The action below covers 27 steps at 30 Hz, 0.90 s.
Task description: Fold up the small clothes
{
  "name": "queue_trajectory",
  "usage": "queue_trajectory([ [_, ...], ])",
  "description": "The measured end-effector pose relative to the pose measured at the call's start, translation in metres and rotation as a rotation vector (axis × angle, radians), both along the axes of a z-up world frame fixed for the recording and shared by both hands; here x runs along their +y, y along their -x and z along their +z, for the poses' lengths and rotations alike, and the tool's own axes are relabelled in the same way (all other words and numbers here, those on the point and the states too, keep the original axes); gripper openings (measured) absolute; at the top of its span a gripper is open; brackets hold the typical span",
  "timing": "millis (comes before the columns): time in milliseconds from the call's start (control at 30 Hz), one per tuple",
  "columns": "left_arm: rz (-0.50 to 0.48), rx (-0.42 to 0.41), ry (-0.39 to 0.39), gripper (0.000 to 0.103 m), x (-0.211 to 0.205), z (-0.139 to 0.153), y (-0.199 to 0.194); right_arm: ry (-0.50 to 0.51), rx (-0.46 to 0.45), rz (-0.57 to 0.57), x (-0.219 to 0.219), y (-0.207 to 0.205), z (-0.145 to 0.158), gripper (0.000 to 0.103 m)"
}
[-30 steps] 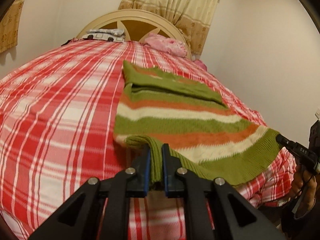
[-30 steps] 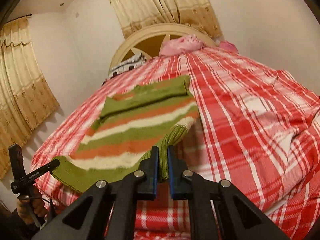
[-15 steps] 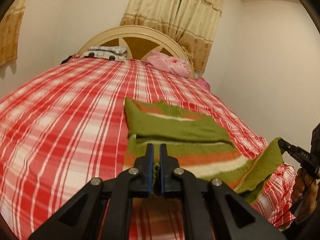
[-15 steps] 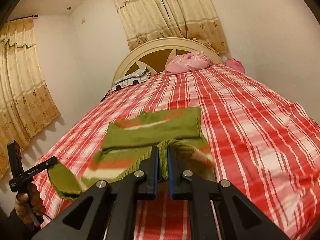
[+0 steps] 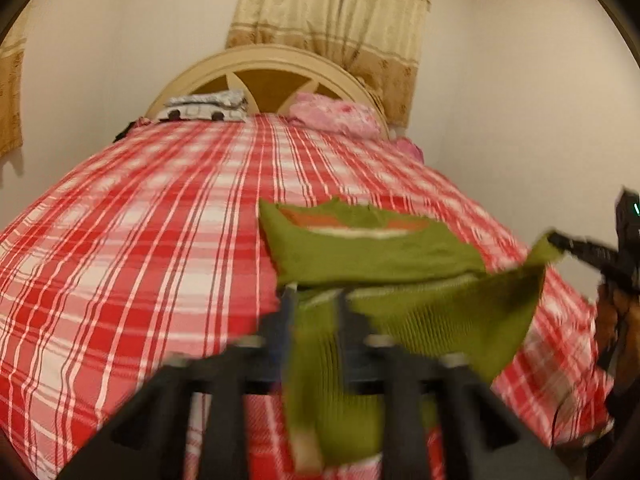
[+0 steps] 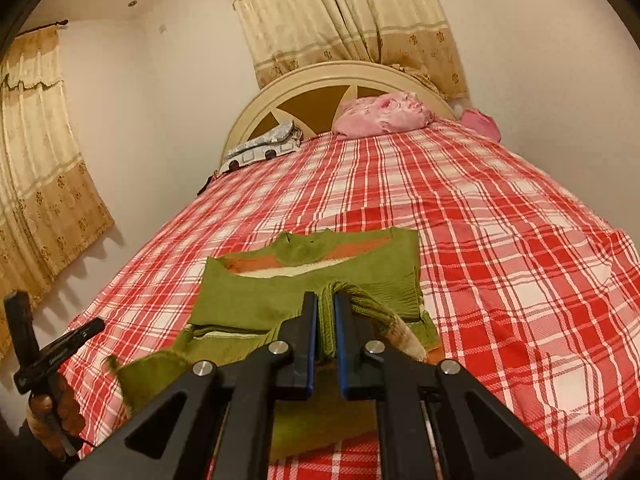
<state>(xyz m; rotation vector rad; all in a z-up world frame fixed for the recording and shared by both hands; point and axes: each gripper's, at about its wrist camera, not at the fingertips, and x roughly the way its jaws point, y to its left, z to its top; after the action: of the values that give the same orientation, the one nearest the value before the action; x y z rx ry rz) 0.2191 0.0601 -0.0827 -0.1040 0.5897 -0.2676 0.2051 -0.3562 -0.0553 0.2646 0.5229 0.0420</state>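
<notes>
A bed (image 6: 500, 240) covered by a red-and-white plaid sheet fills both wrist views; it carries everything shown. At its head end stands a cream arched headboard (image 6: 320, 80), with beige patterned curtains (image 6: 344, 20) hanging behind it against pale walls; a second curtain (image 6: 36, 152) hangs on the wall along one side edge of the bed. A pink pillow (image 6: 384, 116) and a folded white-and-black printed cloth (image 6: 260, 150) lie at the head end, near the headboard. No containers appear.

The green knitted sweater (image 6: 312, 284), banded in orange and cream, lies near the foot edge of the bed, its hem portion lifted and doubled over towards the neckline.

Right gripper (image 6: 326, 320): fingers clenched on a bunched fold of the sweater's green ribbed hem, which rises between the two pads. Left gripper (image 5: 314, 316): blurred; its jaws are opening, with green knit hanging between them and draping below, the pads apart from the cloth. In the left wrist view the hem stretches as a raised flap from the left gripper towards the right gripper at the picture's right margin, where the person's hand (image 5: 624, 320) grips the handle.
</notes>
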Motion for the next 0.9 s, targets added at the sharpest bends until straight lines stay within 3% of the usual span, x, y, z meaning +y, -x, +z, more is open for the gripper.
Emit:
queue_trajectory([
  [33,0.008,0.013,-0.017,0.09,0.002,-0.006,0.002,-0.001,0.006,-0.001,-0.001,-0.002,-0.002,0.007],
  [200,-0.03,0.102,-0.063,0.091,-0.002,-0.038,-0.01,0.023,0.031,0.013,-0.002,-0.006,-0.015,0.007],
  [600,-0.067,0.266,-0.076,0.046,-0.032,-0.087,-0.063,0.01,0.059,0.013,-0.006,-0.007,-0.028,0.007],
  [700,-0.06,0.259,-0.107,0.01,-0.035,-0.087,-0.061,0.005,0.068,0.012,-0.007,-0.008,-0.031,0.007],
  [900,-0.034,0.172,-0.122,0.008,-0.029,-0.059,-0.043,0.001,0.069,0.019,-0.006,-0.006,-0.032,0.007],
])
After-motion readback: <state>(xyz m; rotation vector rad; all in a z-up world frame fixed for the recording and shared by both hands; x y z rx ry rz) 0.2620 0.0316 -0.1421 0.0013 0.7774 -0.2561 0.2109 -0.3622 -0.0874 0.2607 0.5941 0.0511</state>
